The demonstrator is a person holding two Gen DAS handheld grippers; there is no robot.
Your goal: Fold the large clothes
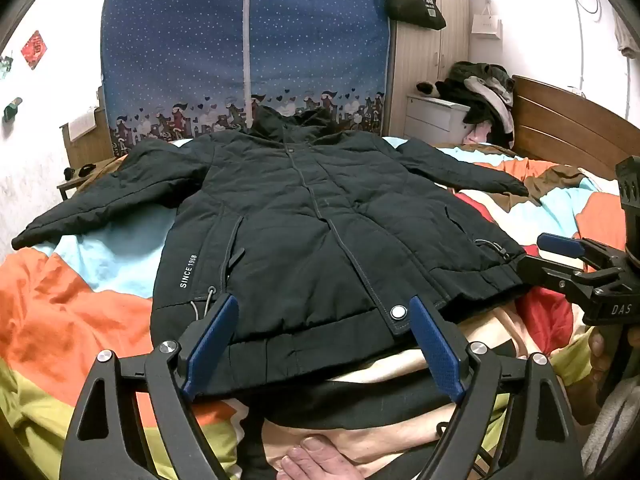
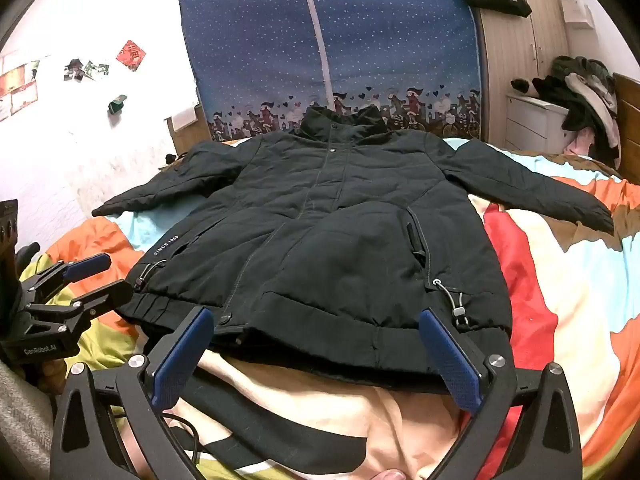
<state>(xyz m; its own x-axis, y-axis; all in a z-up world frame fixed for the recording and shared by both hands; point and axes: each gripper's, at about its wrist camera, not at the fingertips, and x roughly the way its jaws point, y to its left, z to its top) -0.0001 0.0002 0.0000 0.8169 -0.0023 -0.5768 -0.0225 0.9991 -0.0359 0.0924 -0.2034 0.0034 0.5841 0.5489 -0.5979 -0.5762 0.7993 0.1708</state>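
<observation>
A large black padded jacket (image 1: 304, 216) lies flat and face up on the bed, sleeves spread to both sides, collar at the far end; it also shows in the right wrist view (image 2: 332, 224). My left gripper (image 1: 322, 308) is open and empty, hovering just above the hem near the silver snap. My right gripper (image 2: 318, 318) is open and empty above the hem's right part. The right gripper also shows at the right edge of the left wrist view (image 1: 538, 250), open, by the hem's right corner. The left gripper shows at the left of the right wrist view (image 2: 114, 272), open.
The jacket rests on a bedspread (image 1: 68, 312) patterned in orange, light blue, red and cream. A blue dotted fabric wardrobe (image 1: 244, 48) stands behind the bed. A pile of clothes (image 1: 480, 96) sits on a white drawer unit beside the wooden headboard (image 1: 572, 120).
</observation>
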